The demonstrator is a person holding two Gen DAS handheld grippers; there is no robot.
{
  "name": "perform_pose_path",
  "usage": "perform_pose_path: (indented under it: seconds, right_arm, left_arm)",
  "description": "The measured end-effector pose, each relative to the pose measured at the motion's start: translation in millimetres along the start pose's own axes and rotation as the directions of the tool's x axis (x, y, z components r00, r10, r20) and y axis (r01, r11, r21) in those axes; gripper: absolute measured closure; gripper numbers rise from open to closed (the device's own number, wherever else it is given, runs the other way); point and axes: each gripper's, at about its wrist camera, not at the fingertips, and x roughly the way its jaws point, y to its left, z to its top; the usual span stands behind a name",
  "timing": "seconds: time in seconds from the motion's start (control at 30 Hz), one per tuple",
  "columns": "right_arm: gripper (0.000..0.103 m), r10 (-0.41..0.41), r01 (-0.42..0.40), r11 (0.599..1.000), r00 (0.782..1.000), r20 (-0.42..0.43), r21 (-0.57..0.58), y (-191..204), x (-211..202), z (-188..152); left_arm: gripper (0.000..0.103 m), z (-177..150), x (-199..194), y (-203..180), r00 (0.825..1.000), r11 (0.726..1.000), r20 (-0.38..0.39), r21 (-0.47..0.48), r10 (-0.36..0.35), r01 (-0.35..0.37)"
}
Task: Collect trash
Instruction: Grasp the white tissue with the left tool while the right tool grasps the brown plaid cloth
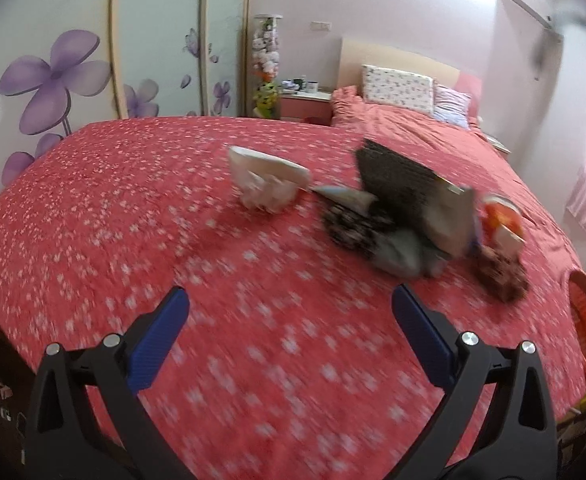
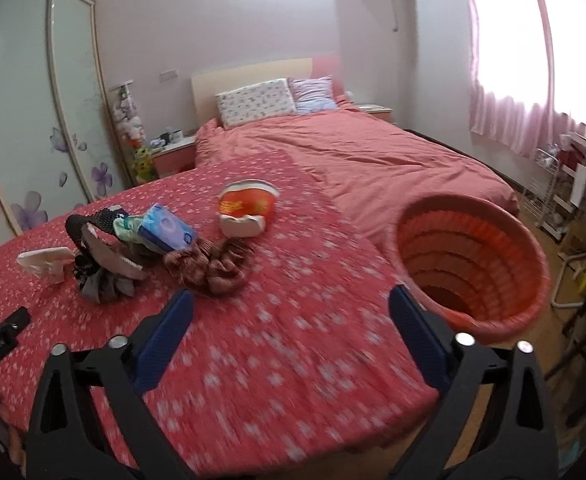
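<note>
Both my claws, left claw [image 1: 289, 300] and right claw [image 2: 291, 302], are spread and empty above the bed [image 2: 293, 360]. The trash, an orange cup [image 2: 247, 204] and a white cup [image 1: 267, 180], lies ahead beside clothes. Approach one cup squarely, then carry it to the orange basket [image 2: 529, 248].

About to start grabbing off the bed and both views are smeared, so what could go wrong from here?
The trash sits tangled with clothes: the blue packet lies on the grey cloth, so a grab may lift fabric too. The noodle cup is torn and tipped; it may crush or spill. The bin stands off the bed's edge, so drops could miss.
</note>
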Motion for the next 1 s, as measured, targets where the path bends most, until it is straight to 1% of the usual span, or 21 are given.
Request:
perform_pose_path:
  seconds: [0.1,0.2,0.27,0.33,0.47,0.63,0.7,0.8,0.83,0.87,0.9,0.93,0.97,1.0]
  right_arm:
    - [0.017,0.011,-0.013,0.999,0.999,-0.046,-0.031,14,30,8]
    - [0.023,0.041,-0.042,0.999,0.993,-0.108,-0.013,25,56,13]
    - [0.026,0.054,-0.054,0.999,0.990,-0.129,0.003,29,69,14]
    - [0.029,0.050,-0.050,0.999,0.989,-0.140,0.002,33,77,15]
    - [0.029,0.040,-0.042,0.999,0.986,-0.162,-0.007,41,91,19]
    - [0.029,0.048,-0.049,0.999,0.982,-0.183,0.000,48,105,20]
    - [0.029,0.060,-0.059,0.998,0.977,-0.204,0.010,52,112,18]
    - [0.029,0.060,-0.063,0.998,0.970,-0.235,-0.004,56,120,13]
    - [0.032,0.059,-0.064,0.998,0.968,-0.242,-0.013,57,122,10]
    - [0.040,0.061,-0.067,0.998,0.968,-0.244,-0.016,59,123,10]
    - [0.043,0.072,-0.078,0.997,0.964,-0.255,-0.013,59,123,8]
    - [0.049,0.081,-0.085,0.996,0.963,-0.257,-0.005,58,123,8]
    - [0.058,0.082,-0.085,0.996,0.964,-0.252,-0.003,58,121,9]
    - [0.061,0.085,-0.089,0.996,0.964,-0.251,-0.005,58,120,10]
  left_arm:
    - [0.004,15,19,12,1.000,1.000,-0.010,-0.001,0.002,-0.002]
    - [0.004,28,38,23,1.000,1.000,-0.023,-0.010,0.014,-0.014]
    - [0.004,33,48,27,1.000,1.000,-0.028,-0.018,0.014,-0.015]
    - [0.004,39,58,32,0.999,0.999,-0.035,-0.028,0.020,-0.021]
    - [0.004,49,75,38,0.999,0.999,-0.050,-0.043,0.008,-0.010]
    - [0.004,58,86,39,0.999,0.999,-0.042,-0.042,-0.013,0.011]
    - [0.004,61,89,36,0.999,0.999,-0.045,-0.041,-0.019,0.017]
    - [0.004,69,99,38,0.998,0.997,-0.060,-0.068,-0.025,0.021]
    - [0.004,72,102,40,0.998,0.996,-0.065,-0.083,-0.029,0.023]
    - [0.004,74,105,41,0.997,0.995,-0.067,-0.096,-0.031,0.024]
    - [0.004,77,107,43,0.997,0.994,-0.068,-0.110,-0.032,0.024]
    - [0.004,81,110,45,0.997,0.992,-0.068,-0.121,-0.030,0.022]
    - [0.004,84,112,47,0.997,0.992,-0.069,-0.129,-0.026,0.017]
    - [0.004,87,115,48,0.997,0.990,-0.070,-0.138,-0.023,0.013]
